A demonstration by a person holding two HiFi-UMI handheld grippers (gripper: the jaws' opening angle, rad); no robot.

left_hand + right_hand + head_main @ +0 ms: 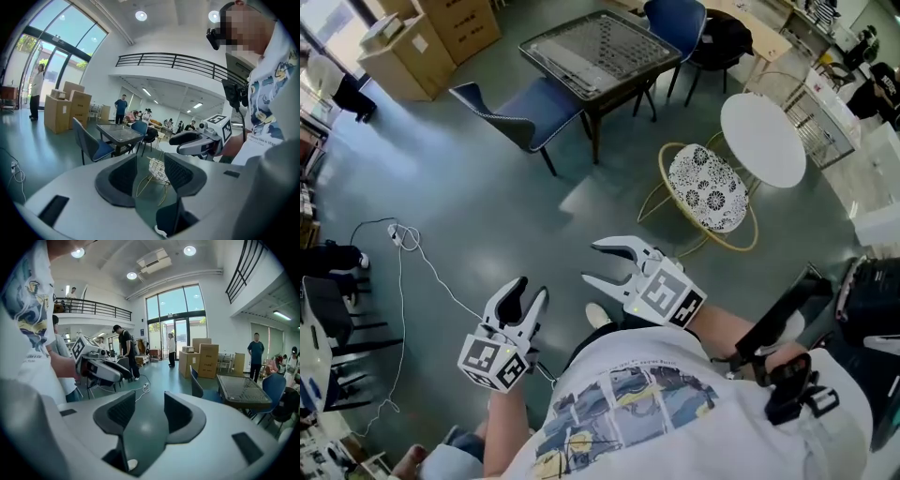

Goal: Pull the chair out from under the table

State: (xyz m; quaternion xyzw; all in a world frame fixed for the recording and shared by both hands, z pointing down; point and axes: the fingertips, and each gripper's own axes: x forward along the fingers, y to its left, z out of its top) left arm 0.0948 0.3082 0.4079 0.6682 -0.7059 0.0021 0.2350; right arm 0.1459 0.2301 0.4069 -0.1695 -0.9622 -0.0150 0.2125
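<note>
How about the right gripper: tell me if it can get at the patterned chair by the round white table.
Probably yes, once nearer: only bare floor lies between the right gripper and the patterned chair, and its jaws stand open, empty.

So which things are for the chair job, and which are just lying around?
For the job (my best guess):
- left tongs and right tongs, both open and empty
- patterned chair beside the round white table; the left tongs face it

Just lying about:
- blue chairs
- dark table
- cardboard boxes
- white cable on the floor
</note>
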